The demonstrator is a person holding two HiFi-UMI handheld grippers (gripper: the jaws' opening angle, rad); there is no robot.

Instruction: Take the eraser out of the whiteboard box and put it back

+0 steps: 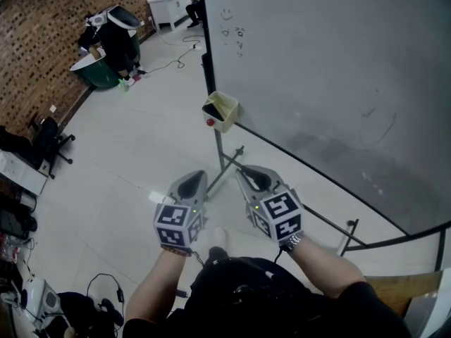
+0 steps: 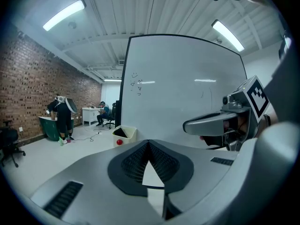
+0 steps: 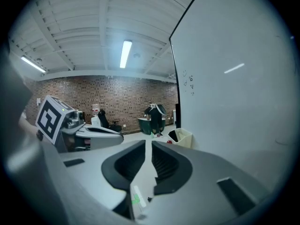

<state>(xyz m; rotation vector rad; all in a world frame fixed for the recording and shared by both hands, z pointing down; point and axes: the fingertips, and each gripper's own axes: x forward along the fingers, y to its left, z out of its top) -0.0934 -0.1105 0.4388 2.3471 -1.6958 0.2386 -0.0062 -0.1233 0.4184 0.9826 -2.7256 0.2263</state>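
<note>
Grippers first, head view: left gripper (image 1: 196, 177) and right gripper (image 1: 244, 170) sit side by side low in frame. Both aim toward the box (image 1: 224, 111) that hangs at the lower left corner of the whiteboard (image 1: 317, 69). The box is well apart from both, nothing touched. A small red round thing (image 1: 210, 122) shows at the box's front; cannot tell if that is the eraser. The eraser itself is not made out, judged to be inside the box.

Left gripper view: jaw tips meet, closed, nothing between them. The box is ahead and a bit left, with the red round thing at its lower front. The right gripper shows at the right side.

Right gripper view: jaws a narrow gap apart, slightly open, empty; floor (image 3: 146, 168) shows through the gap. The box is ahead, right of centre, against the whiteboard's edge.

Step, as a judgement: approach, before the take-out. Nothing is grasped yet. The next move calls for closing in on the box, spreading one claw wider, coming over the open top and dipping in for the eraser. The right gripper looks the likelier picker since it is already parted. The left gripper could steady the box.
</note>
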